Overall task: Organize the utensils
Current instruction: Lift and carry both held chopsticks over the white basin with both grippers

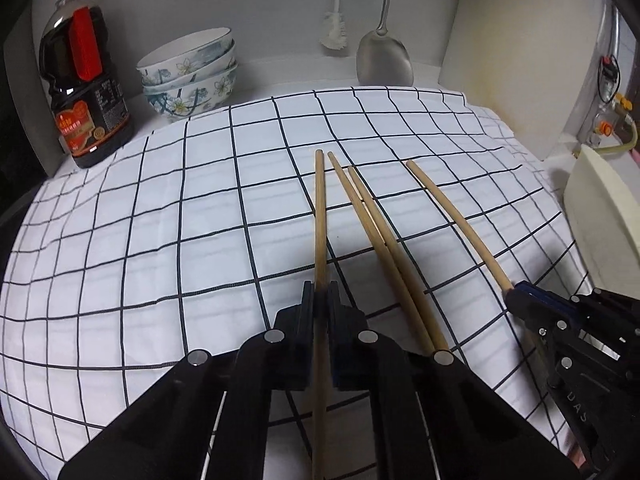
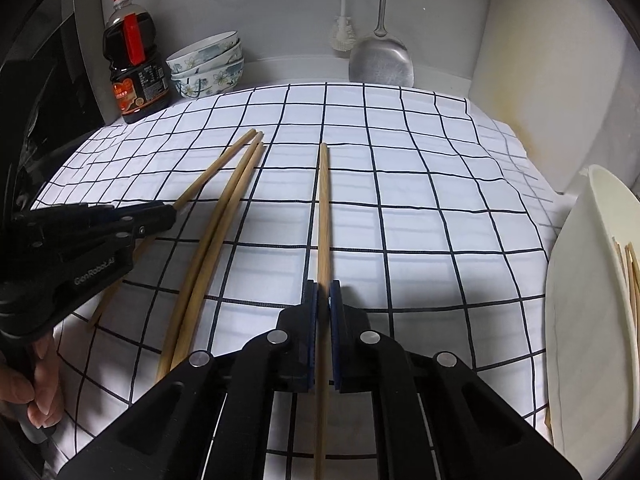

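Several wooden chopsticks lie on a white checked cloth. My left gripper is shut on one chopstick, which points away along the cloth. My right gripper is shut on another chopstick; it shows at the right of the left wrist view. A loose pair of chopsticks lies between the two held ones, also in the right wrist view. The left gripper shows at the left of the right wrist view.
A cream container holding more chopsticks stands at the right edge. At the back stand a soy sauce bottle and stacked floral bowls. A metal spatula and a white brush hang on the wall.
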